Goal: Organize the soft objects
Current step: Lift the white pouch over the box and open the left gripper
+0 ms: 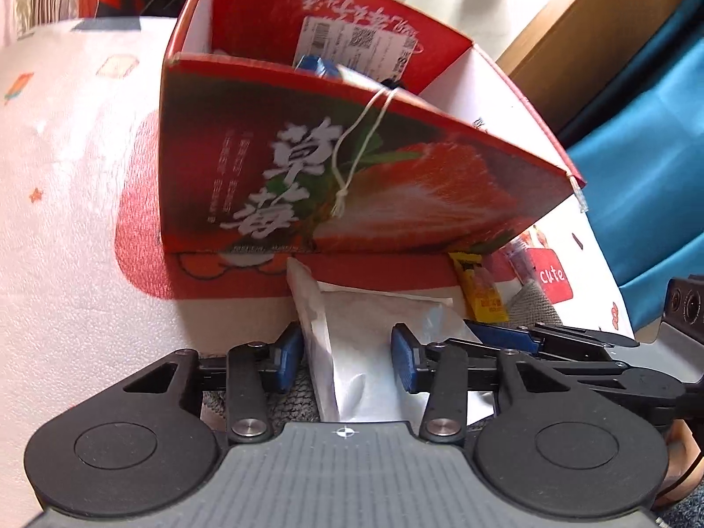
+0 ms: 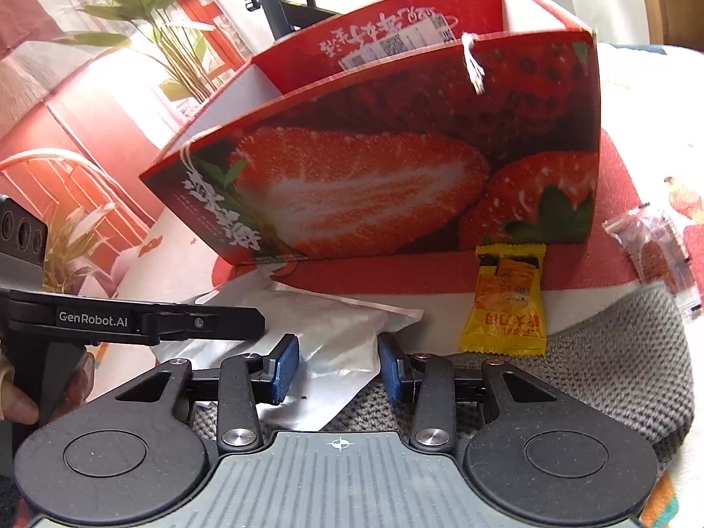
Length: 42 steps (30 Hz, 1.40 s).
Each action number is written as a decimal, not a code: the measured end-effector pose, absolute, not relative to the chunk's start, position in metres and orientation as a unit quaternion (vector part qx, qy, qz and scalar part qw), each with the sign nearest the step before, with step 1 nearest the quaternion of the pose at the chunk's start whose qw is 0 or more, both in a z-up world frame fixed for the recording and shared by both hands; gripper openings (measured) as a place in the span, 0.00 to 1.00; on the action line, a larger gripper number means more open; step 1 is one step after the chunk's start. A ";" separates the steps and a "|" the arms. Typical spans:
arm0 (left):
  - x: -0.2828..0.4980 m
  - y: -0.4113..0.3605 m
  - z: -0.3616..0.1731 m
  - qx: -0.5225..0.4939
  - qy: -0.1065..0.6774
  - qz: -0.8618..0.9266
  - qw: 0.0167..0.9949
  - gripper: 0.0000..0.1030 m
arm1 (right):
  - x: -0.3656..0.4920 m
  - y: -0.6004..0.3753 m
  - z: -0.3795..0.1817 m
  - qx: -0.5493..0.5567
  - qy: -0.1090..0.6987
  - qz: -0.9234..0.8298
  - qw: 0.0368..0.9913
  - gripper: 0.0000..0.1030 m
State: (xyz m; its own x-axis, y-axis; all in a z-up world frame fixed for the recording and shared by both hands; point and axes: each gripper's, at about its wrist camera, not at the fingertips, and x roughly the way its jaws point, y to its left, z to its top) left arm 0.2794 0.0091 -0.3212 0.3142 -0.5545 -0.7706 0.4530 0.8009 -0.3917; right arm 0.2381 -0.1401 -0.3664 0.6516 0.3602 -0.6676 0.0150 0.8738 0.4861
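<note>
Right wrist: "GenRobot.AI" on left claw (image 2: 246,321); both claws straddle white pouch (image 2: 317,339), grip unclear.

Straight ahead, blocked by tall red strawberry-printed cardboard box (image 2: 396,154), open on top. Low yellow snack packet (image 2: 506,303) against its foot; crinkled clear wrapper (image 2: 655,251) right. Bare patterned tablecloth (image 1: 66,176) left.

The pouch (image 2: 308,339) lies before the box (image 2: 396,154), the sachet (image 2: 506,303) to its right (partly on a knitted cloth (image 2: 594,361)).
</note>
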 end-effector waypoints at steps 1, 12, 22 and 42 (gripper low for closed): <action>0.278 0.009 -0.316 -0.047 0.489 -0.313 0.813 0.42 | 0.237 -0.139 -0.364 0.228 0.401 0.098 0.882 0.36; 0.246 0.013 -0.254 -0.020 0.400 -0.352 0.846 0.35 | 0.213 -0.137 -0.303 0.168 0.318 0.103 0.927 0.36; 0.261 -0.010 -0.197 0.014 0.317 -0.347 0.883 0.35 | 0.225 -0.150 -0.235 0.119 0.250 0.105 0.955 0.36; 0.396 -0.048 -0.227 -0.010 0.368 -0.265 0.891 0.35 | 0.398 -0.171 -0.244 0.043 0.321 0.111 0.939 0.35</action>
State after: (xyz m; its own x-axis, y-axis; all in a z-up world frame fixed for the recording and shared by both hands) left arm 0.3963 -0.0478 -0.2269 0.5890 -0.4798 -0.6503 0.4644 0.8595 -0.2135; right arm 0.3977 -0.1714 -0.2437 0.7691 0.2357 -0.5941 -0.1799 0.9718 0.1527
